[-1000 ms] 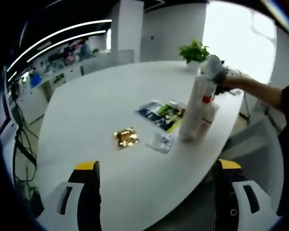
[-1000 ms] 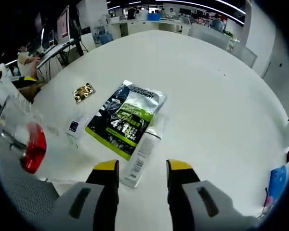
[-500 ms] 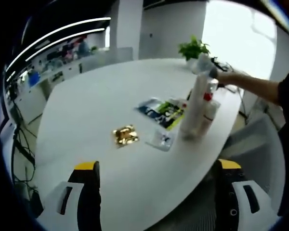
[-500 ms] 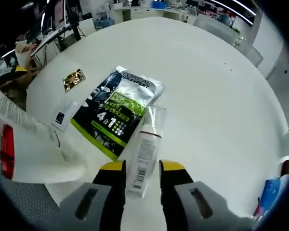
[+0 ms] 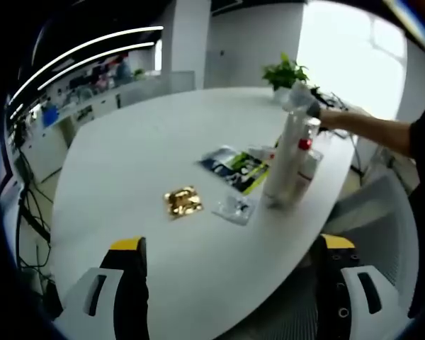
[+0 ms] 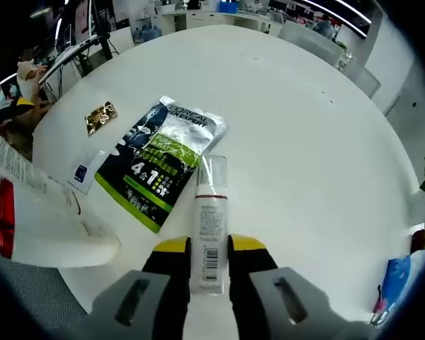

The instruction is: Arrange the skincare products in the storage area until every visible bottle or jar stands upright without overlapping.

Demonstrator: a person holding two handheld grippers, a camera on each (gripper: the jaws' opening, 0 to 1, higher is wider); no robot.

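Step in hand: your right gripper (image 6: 208, 249), jaws pinched on lying white tube (image 6: 210, 230) on bench (image 6: 304, 142). Next: lift, stand upright. Left gripper (image 5: 230, 248) jaws wide, empty.

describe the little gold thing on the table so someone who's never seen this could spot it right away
On the big white oval table, find the flat black and green printed pouch lying near the middle. Past its far corner lies a small white sachet with a dark blue square, and just beyond that the small shiny gold foil packet. It is the only metallic, crinkled gold item there; its neighbours are white or black and green.
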